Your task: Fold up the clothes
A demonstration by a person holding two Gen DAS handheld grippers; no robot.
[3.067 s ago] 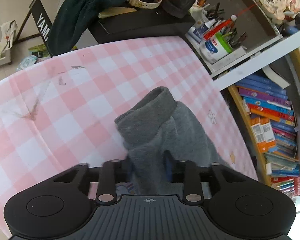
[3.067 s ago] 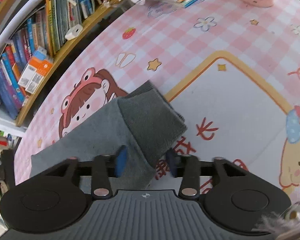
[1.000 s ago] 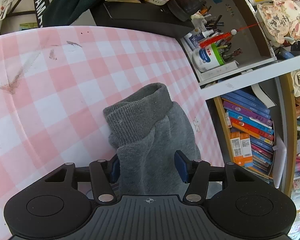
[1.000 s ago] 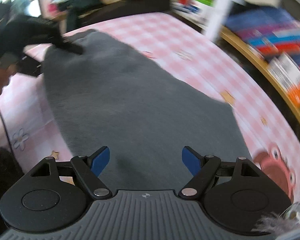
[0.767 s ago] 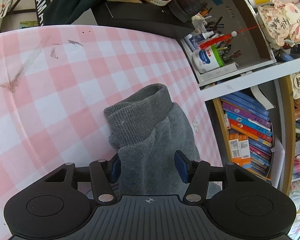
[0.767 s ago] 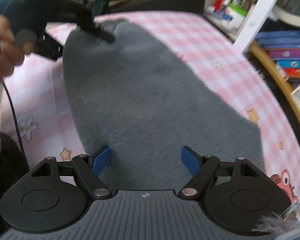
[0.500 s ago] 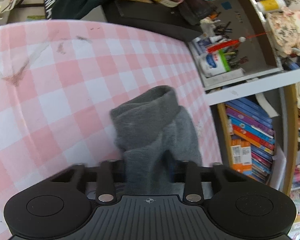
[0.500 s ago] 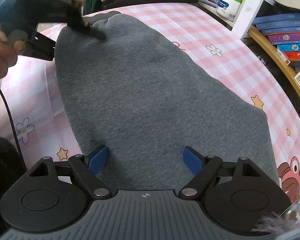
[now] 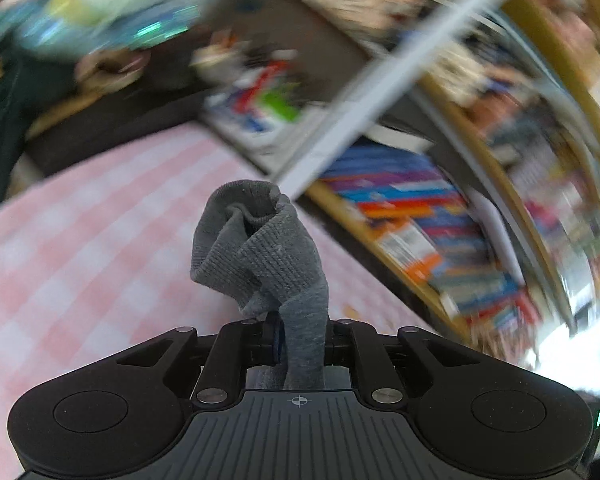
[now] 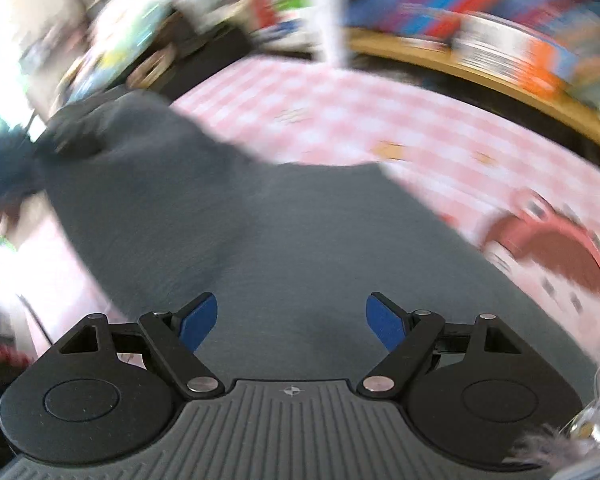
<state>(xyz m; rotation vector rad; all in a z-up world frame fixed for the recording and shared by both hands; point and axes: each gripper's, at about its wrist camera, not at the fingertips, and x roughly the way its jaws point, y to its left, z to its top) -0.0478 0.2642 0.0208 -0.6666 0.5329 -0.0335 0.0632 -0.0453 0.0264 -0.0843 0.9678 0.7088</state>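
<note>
So in the left wrist view the left gripper (image 9: 298,338) has just been closing and is now pinched tight on the ribbed cuff (image 9: 256,248) of the grey sweater, which bunches up in the middle of the frame above the jaws, lifted off the pink checked tablecloth (image 9: 80,248); blurry bookshelf (image 9: 440,224) on the right. Over in the right wrist view the right gripper (image 10: 292,322) has its blue pads wide apart with nothing pinched, hovering over the grey sweater (image 10: 280,240), which spreads flat across the middle and lower frame and runs up toward the upper left. Looks to me like soft, floppy fleece, light but droopy, so it'll sag wherever it isn't held. I'd grab it at the thick cuff or hem edges, not mid-panel.
</note>
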